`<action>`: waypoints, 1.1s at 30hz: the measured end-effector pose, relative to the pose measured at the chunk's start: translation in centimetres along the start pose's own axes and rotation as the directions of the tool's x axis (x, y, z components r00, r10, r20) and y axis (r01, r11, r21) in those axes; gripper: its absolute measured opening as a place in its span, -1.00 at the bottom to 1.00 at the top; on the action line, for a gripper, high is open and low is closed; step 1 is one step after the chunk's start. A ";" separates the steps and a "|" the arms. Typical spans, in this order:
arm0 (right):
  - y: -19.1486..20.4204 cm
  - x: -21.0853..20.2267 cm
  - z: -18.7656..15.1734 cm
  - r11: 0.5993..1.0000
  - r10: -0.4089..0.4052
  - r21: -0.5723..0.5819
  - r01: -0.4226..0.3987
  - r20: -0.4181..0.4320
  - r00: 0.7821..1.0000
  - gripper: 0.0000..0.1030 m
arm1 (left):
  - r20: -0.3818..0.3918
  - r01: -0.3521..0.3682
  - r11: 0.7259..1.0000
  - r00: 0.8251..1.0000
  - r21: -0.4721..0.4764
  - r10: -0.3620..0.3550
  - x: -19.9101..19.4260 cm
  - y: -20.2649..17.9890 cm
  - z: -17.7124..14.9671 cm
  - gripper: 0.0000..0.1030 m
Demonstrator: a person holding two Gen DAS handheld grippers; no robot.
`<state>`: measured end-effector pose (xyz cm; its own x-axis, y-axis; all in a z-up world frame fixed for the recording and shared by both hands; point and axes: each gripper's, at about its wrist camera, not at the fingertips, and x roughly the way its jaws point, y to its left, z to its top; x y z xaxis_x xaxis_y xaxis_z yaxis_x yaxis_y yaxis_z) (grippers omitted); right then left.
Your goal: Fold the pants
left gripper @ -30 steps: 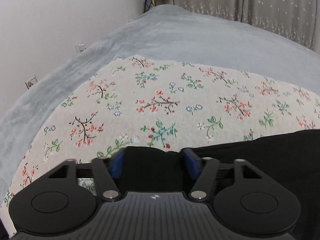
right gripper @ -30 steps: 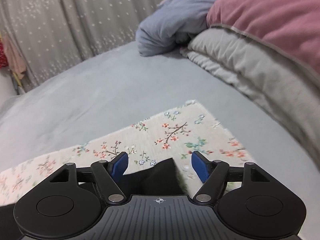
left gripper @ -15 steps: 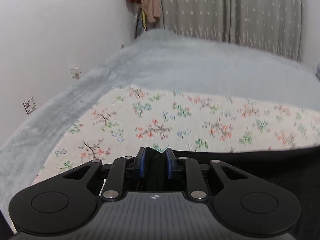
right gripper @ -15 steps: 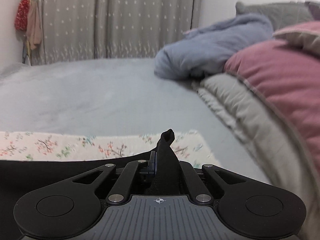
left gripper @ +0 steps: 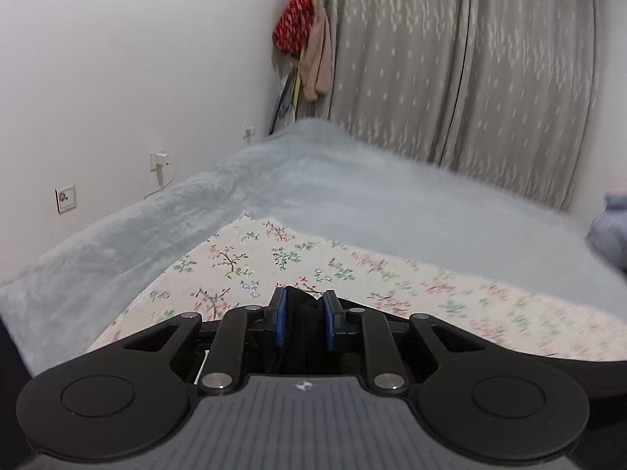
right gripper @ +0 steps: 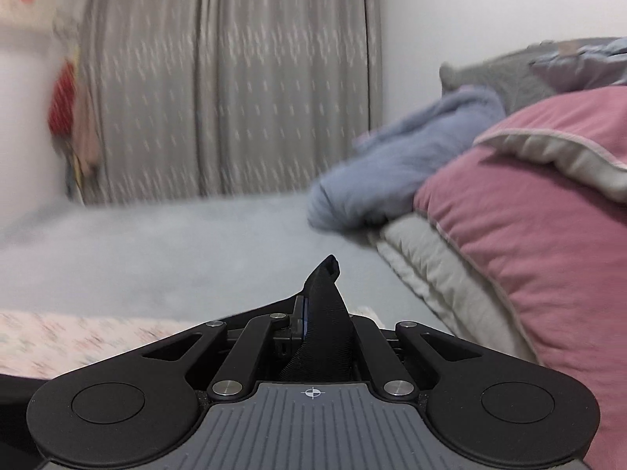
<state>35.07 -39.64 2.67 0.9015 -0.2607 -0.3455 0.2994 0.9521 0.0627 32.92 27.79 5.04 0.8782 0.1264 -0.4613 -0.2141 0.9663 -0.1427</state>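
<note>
in the left wrist view my left gripper (left gripper: 305,315) has its blue pads (left gripper: 279,323) pressed on a bunched fold of the black pants (left gripper: 306,313); the jaws have just been closing and the fabric sits between them, filling the narrow gap. more of the black cloth trails off to the lower right edge of this view. below the gripper i see the floral sheet (left gripper: 274,258) spread over the grey-blue bed cover (left gripper: 392,203). a white wall with a socket (left gripper: 66,198) and a plugged-in charger (left gripper: 158,158) runs along the left, grey curtains (left gripper: 470,70) hang at the far end, and a red garment (left gripper: 294,23) and a pink one (left gripper: 319,58) hang in the corner. in the right wrist view, which is blurred, my right gripper (right gripper: 323,315) is clamped fully on another part of the pants (right gripper: 325,313), a peak of black fabric standing up past the fingertips. beyond it lies the bed cover (right gripper: 156,250), a strip of the floral sheet (right gripper: 58,337) at lower left, and at right a stack of bedding: a pink quilt (right gripper: 548,215) over a grey one (right gripper: 439,270), with a crumpled blue blanket (right gripper: 392,172) behind.
</note>
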 end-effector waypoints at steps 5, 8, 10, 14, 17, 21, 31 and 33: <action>-3.9 -10.4 -3.4 0.995 0.090 0.050 -0.092 0.051 0.995 -0.98 | 0.064 0.053 0.998 0.997 -0.041 -0.051 -7.0 3.7 -3.6 -0.63; -7.1 -15.6 -7.4 0.991 0.121 0.054 -0.119 -0.031 0.992 -0.98 | 0.039 0.057 0.998 0.998 -0.031 -0.056 -9.5 5.6 -6.7 -0.62; -8.8 -18.0 -10.4 0.990 0.133 0.055 -0.128 -0.114 0.985 -0.98 | -0.017 0.047 0.999 0.999 -0.022 -0.048 -9.9 6.6 -8.7 -0.62; -9.5 -21.0 -15.7 0.985 0.170 0.033 -0.167 -0.278 0.946 -0.97 | -0.139 0.026 1.000 0.990 -0.003 -0.026 -9.2 7.4 -11.4 -0.60; -8.9 -22.5 -17.9 0.988 0.148 0.011 -0.154 -0.347 0.926 -0.81 | -0.170 0.016 0.999 0.985 -0.042 -0.022 -10.4 8.6 -12.3 -0.43; -9.9 -24.5 -19.2 0.993 0.113 0.065 -0.095 -0.370 0.922 -0.64 | -0.161 0.031 0.995 0.986 -0.095 -0.046 -12.8 10.6 -11.9 0.03; -14.5 -31.0 -21.8 0.917 0.079 0.394 0.056 -0.318 0.945 -0.40 | -0.145 0.074 0.966 0.983 -0.248 -0.113 -16.4 13.6 -13.0 0.03; -14.5 -32.1 -21.6 0.900 0.094 0.434 0.047 -0.297 0.950 -0.35 | -0.147 0.092 0.963 0.980 -0.252 -0.132 -16.5 13.2 -13.3 0.03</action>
<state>-4.94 -41.67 -7.41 0.7916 -0.1108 -0.6009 0.4475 0.7748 0.4466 9.98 35.48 -0.86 0.8263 -0.0370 -0.5621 -0.2330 0.8860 -0.4009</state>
